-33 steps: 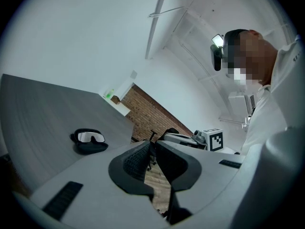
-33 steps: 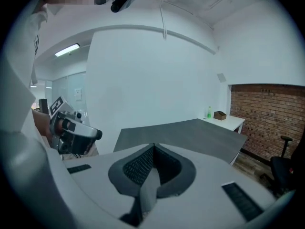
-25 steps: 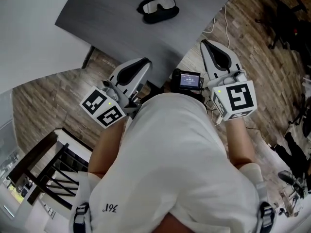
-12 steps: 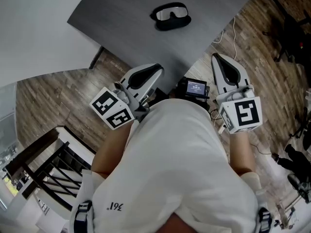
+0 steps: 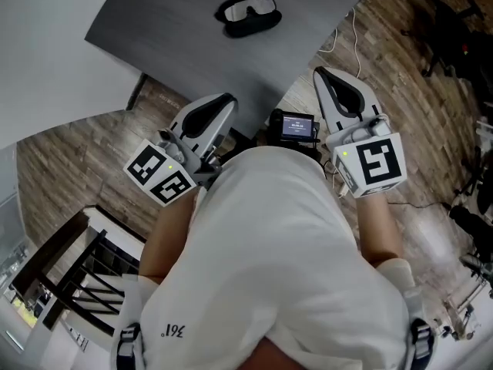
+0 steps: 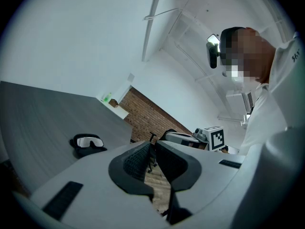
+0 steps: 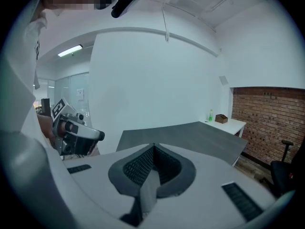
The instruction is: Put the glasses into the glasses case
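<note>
Dark-framed glasses with clear lenses [image 5: 248,8] lie on a black glasses case [image 5: 254,26] far out on the grey table [image 5: 177,29]. In the left gripper view the glasses [image 6: 87,141] rest on the case [image 6: 90,150], to the left beyond the jaws. My left gripper [image 5: 225,100] hovers at the table's near edge, shut and empty, its jaws together [image 6: 152,149]. My right gripper [image 5: 323,73] is off the table's right corner, also shut on nothing [image 7: 152,149]. Both are well short of the glasses.
A small black device with a lit screen [image 5: 296,126] sits between the grippers against the person's white shirt. Wooden floor [image 5: 69,160] surrounds the table, and a white cable [image 5: 347,37] trails at the right. The right gripper view shows the left gripper [image 7: 71,132] and a brick wall [image 7: 269,113].
The head view swayed and came back, so the scene shifted in the picture. Both grippers stay shut near the body; the glasses and case have not moved.
</note>
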Tool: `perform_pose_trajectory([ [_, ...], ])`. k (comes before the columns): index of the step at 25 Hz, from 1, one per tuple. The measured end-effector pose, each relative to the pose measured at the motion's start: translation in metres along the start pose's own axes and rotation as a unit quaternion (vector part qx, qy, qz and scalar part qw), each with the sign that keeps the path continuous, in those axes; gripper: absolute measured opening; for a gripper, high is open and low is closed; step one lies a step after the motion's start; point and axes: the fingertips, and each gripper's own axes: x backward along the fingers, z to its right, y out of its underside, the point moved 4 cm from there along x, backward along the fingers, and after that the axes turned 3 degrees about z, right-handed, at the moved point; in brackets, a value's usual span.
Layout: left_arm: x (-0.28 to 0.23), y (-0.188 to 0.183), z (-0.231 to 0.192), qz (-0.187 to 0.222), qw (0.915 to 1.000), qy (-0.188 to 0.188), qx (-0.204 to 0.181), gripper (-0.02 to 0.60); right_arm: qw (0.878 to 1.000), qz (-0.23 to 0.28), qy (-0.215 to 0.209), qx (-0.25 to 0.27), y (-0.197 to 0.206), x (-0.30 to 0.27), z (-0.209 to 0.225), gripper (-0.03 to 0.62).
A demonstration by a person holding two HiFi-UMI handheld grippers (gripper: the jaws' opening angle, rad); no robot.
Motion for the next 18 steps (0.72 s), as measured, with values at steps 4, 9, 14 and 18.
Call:
perform_pose_trajectory([
  [4,-0.001,0.003,0.003,-0.003,1.0,0.0,0.0,0.044,1.0,-0.003,0.001,0.0,0.001,0.005,0.002,0.009],
  [9,-0.001,0.006,0.005,-0.007,1.0,0.002,-0.001,0.044,1.0,-0.004,0.001,-0.002,0.002,0.006,0.002,0.009],
  [14,-0.002,0.007,0.005,-0.009,0.9999,0.005,0.0,0.044,1.0,-0.007,0.004,0.0,0.003,0.005,0.006,0.009],
  [18,-0.006,0.013,0.007,-0.019,0.9998,0.011,0.0,0.044,1.0,-0.006,0.001,-0.003,0.005,0.005,0.011,0.009],
])
